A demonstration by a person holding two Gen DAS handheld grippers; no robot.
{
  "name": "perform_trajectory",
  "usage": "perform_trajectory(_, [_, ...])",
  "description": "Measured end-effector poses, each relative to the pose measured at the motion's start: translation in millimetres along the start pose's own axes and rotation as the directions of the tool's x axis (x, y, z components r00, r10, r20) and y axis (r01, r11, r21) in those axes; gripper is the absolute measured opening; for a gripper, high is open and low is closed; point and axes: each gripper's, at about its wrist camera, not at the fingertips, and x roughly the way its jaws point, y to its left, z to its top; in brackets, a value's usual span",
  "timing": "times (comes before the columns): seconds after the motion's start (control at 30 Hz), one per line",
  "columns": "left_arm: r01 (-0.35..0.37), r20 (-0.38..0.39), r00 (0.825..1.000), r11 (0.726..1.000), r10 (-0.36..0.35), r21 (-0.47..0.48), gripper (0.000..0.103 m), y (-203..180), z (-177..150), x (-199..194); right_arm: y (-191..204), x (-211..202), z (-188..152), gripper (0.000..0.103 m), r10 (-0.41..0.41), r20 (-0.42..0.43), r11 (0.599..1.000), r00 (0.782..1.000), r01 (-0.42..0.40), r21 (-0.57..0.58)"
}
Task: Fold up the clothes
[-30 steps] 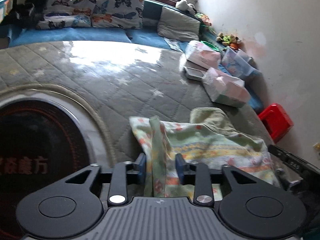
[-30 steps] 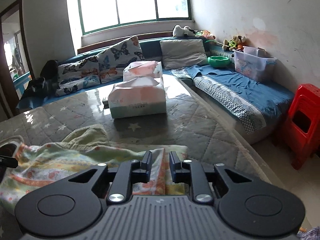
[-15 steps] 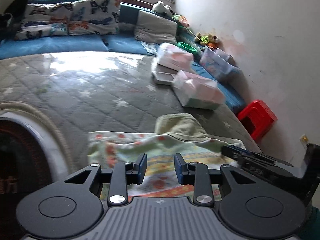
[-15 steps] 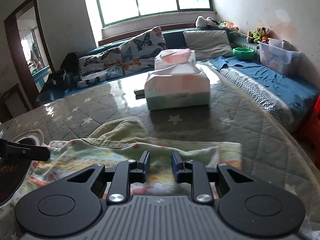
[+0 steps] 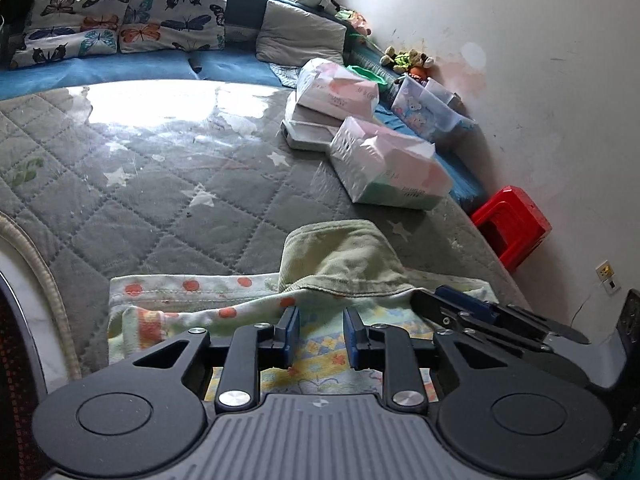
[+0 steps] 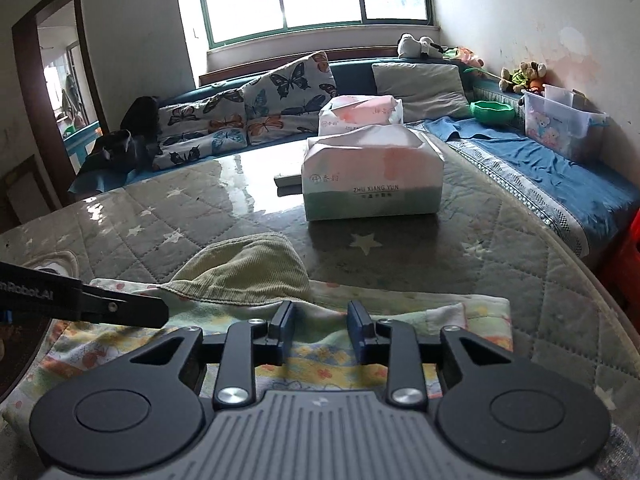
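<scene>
A: Count?
B: 2 garments – printed cloth [image 5: 320, 364], green piece [image 5: 340, 260] overlapping it, near bench [image 5: 160, 184] edge. 2 tissue packs [image 6: 372, 176] beyond; bare quilt between.
A: Grippers?
B: Left hand-held gripper [image 5: 321, 336] narrowly apart, closing; right hand-held gripper [image 6: 319, 326] apart, opening. Neither pinches cloth.

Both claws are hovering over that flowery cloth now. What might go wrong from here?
The green garment lies bunched on the patterned cloth; folding now may trap it inside. The right gripper and left gripper hang close together and might bump. With jaws open over the cloth, a grab may catch several layers.
</scene>
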Motion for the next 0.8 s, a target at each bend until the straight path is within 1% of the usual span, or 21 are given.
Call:
perform_trajectory(0.03, [-0.003,0.001,1.0,1.0,0.003,-0.001,0.025,-0.6,0.0,-0.7,0.4,-1.0,0.7,0.04,0.005,-0.003,1.0,1.0,-0.005,0.0])
perform_trajectory(0.13, [-0.012,0.007,1.0,1.0,0.012,0.013,0.028,-5.2,-0.6,-6.9,5.5,-9.2,0.6,0.043,0.006,0.001,1.0,1.0,-0.006,-0.023])
perform_trajectory(0.2, [-0.013,0.015,1.0,1.0,0.012,0.027,0.032,-8.4,-2.2,-12.0,9.9,-15.6,-0.9,0.046,0.013,0.003,0.999,1.0,-0.013,-0.039])
perform_trajectory(0.4, [-0.006,0.028,1.0,0.997,0.004,0.076,0.033,-16.6,-17.8,-32.2,25.3,-33.3,-7.8,0.047,0.053,0.0,0.995,0.999,-0.053,-0.088])
perform_trajectory(0.5, [-0.004,0.034,0.999,0.995,0.0,0.103,0.033,-20.0,-29.4,-41.3,35.7,-42.0,-15.0,0.047,0.07,-0.007,0.989,0.998,-0.07,-0.131])
perform_trajectory(0.6, [-0.005,0.032,0.999,0.992,0.001,0.123,0.033,-22.1,-42.5,-46.7,46.4,-49.3,-24.5,0.047,0.075,-0.013,0.979,0.997,-0.076,-0.187])
perform_trajectory(0.8, [-0.018,0.032,0.999,0.989,0.013,0.15,0.033,-23.4,-67.4,-52.6,57.4,-64.5,-43.5,0.047,0.089,-0.027,0.97,0.996,-0.092,-0.225])
